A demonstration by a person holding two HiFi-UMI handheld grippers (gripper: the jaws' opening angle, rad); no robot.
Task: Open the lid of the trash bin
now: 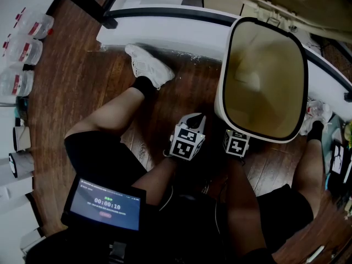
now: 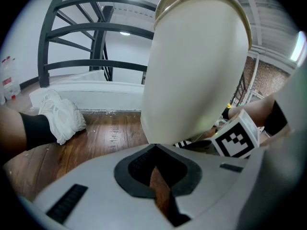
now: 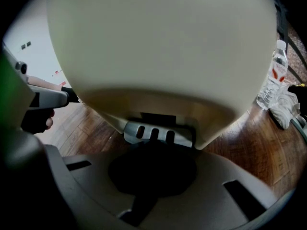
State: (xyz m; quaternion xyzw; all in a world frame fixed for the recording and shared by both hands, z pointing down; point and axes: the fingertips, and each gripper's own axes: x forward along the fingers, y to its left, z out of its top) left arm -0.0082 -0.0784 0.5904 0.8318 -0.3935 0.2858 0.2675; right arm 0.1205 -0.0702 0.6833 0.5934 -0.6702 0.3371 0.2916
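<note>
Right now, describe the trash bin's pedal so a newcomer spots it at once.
Find the cream trash bin standing open on the wooden floor. At the foot of its front wall sits the pedal, a grey bar with three slots, unlike the cream around it.

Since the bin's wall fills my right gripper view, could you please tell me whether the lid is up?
Observer: Yes, the head view shows the lid raised, tipped back behind the open bin.
Operator: Thank you. Is anything inside?
Observer: It looks empty; only bare beige walls show.
Operator: And what is the left tool holding?
Observer: Nothing. The left tool has its jaws together and sits low by the bin's front, left of the pedal.
</note>
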